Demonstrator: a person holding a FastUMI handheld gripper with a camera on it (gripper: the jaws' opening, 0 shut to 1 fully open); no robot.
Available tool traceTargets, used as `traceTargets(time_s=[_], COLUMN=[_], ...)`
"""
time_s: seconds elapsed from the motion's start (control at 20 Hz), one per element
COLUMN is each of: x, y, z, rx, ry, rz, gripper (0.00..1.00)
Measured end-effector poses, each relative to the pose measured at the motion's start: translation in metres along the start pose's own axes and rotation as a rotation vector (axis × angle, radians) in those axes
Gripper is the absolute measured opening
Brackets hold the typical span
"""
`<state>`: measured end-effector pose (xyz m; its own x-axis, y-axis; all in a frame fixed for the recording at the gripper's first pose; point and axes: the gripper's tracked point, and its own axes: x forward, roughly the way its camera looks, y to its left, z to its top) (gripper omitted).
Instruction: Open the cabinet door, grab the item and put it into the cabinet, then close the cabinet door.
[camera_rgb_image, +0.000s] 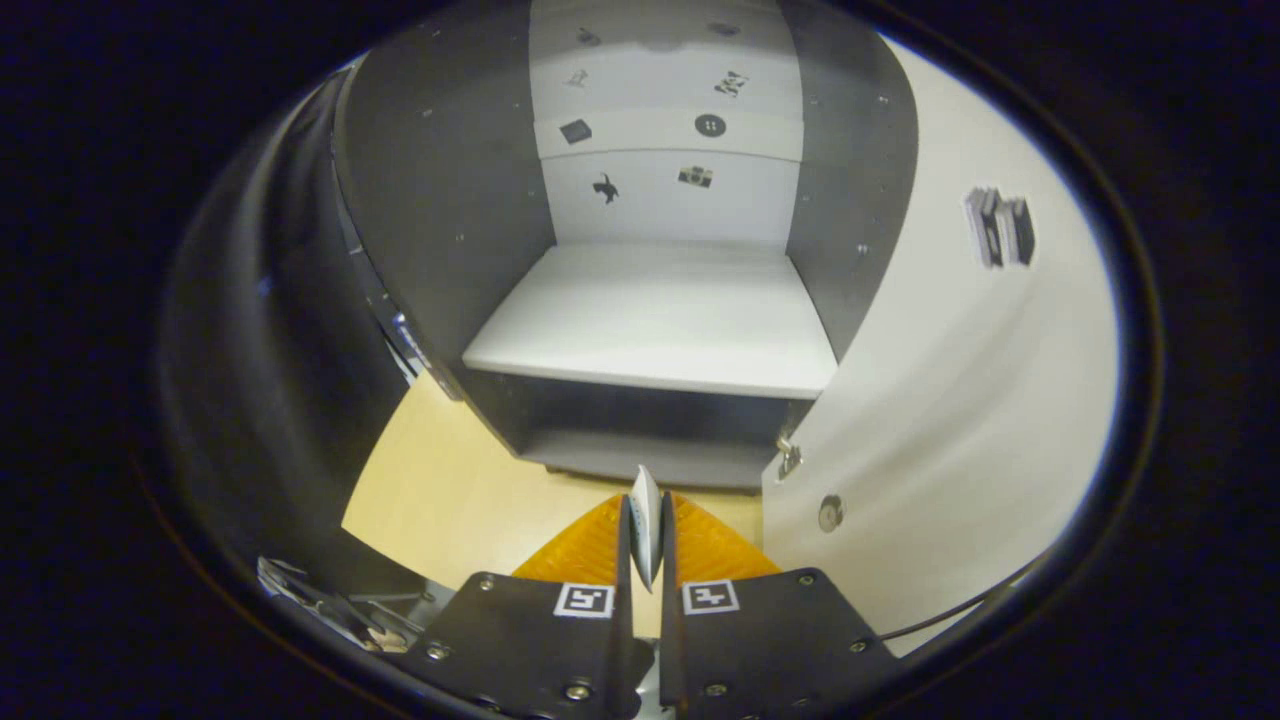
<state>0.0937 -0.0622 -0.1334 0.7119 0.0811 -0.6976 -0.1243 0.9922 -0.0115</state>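
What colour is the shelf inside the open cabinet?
White, with dark grey side walls; the flat cabinet shelf shows best in the gripper view.

A thin item (645, 525) sits between the jaws, the open cabinet (650, 320) ahead, its door (960, 400) right.

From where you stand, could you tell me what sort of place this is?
Probably a staged test booth: an open cabinet with a bare white shelf, its door swung aside, standing on a wooden tabletop. The hand-held gripper pinches a thin item.

Tool (645, 535) clamped on thin item (646, 520), facing open cabinet (650, 320).
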Motion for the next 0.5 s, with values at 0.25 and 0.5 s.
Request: traceTargets(time_s=[0.25, 0.5], x=[0.013, 0.037], y=[0.004, 0.001], z=[0.044, 0.077], rx=[0.006, 0.061], ry=[-0.026, -0.025], rz=[-0.006, -0.012], gripper=[0.11, 0.11])
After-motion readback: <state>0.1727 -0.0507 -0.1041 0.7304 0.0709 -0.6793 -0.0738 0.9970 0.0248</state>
